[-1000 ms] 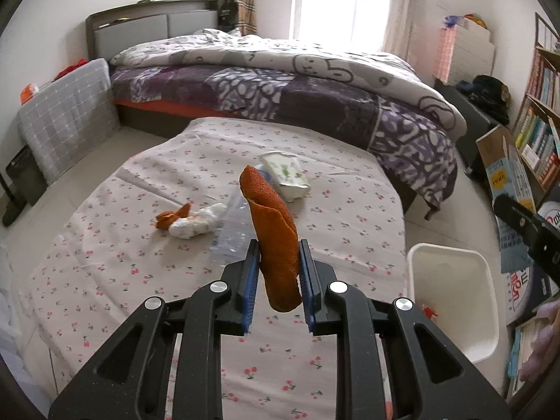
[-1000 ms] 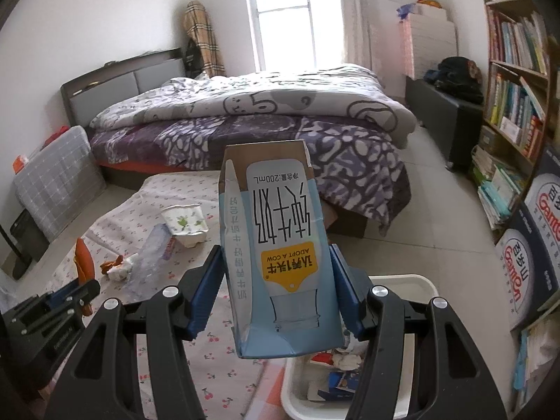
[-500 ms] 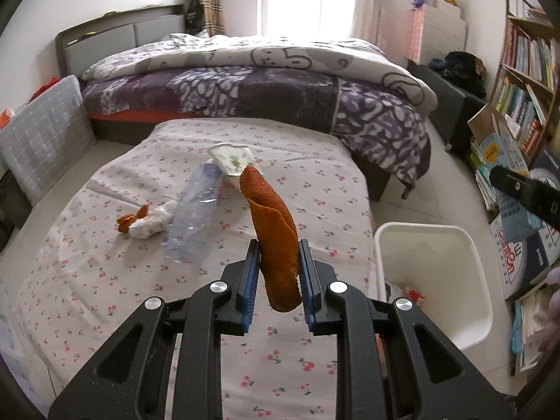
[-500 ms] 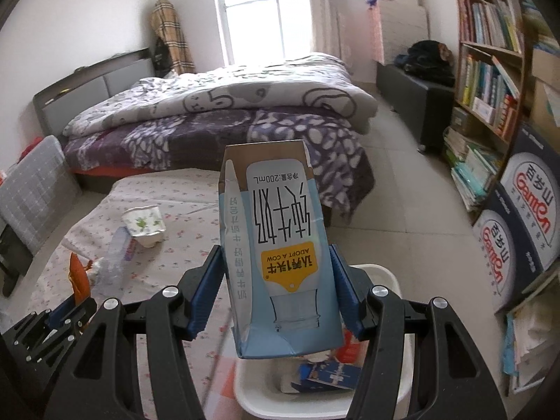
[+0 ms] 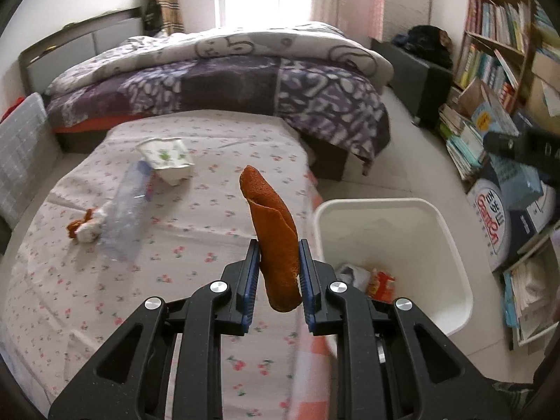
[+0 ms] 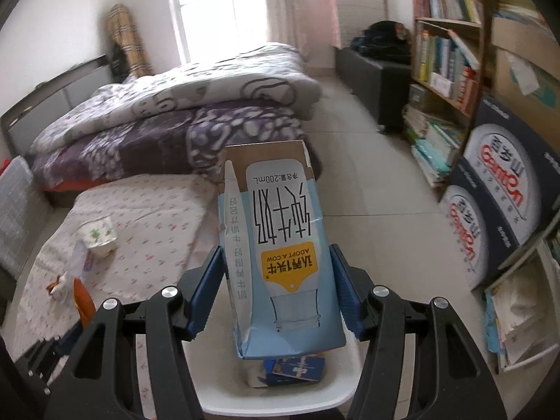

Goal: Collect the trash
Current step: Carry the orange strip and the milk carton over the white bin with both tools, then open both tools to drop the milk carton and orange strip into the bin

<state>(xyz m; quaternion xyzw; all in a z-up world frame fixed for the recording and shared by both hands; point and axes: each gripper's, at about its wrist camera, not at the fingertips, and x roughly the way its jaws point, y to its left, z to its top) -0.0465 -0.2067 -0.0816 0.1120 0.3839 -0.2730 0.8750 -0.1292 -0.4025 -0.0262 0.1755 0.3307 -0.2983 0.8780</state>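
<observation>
My right gripper (image 6: 276,290) now hangs over the white bin (image 6: 280,399), fingers just spread, milk carton (image 6: 276,245) loose between them, about to drop. Left gripper (image 5: 278,280) stays clamped on the orange peel (image 5: 273,231), bin at 3 o'clock; cup (image 5: 168,155), bottle (image 5: 126,210) remain on the surface (image 5: 192,245)

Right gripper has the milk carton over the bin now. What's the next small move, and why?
Probably finish opening the right gripper and let the milk carton drop. Its jaws have just been opening, with the carton between the pads, and the carton hangs directly above the white bin, which already holds trash. The left gripper, shut on the orange peel, can follow.
</observation>
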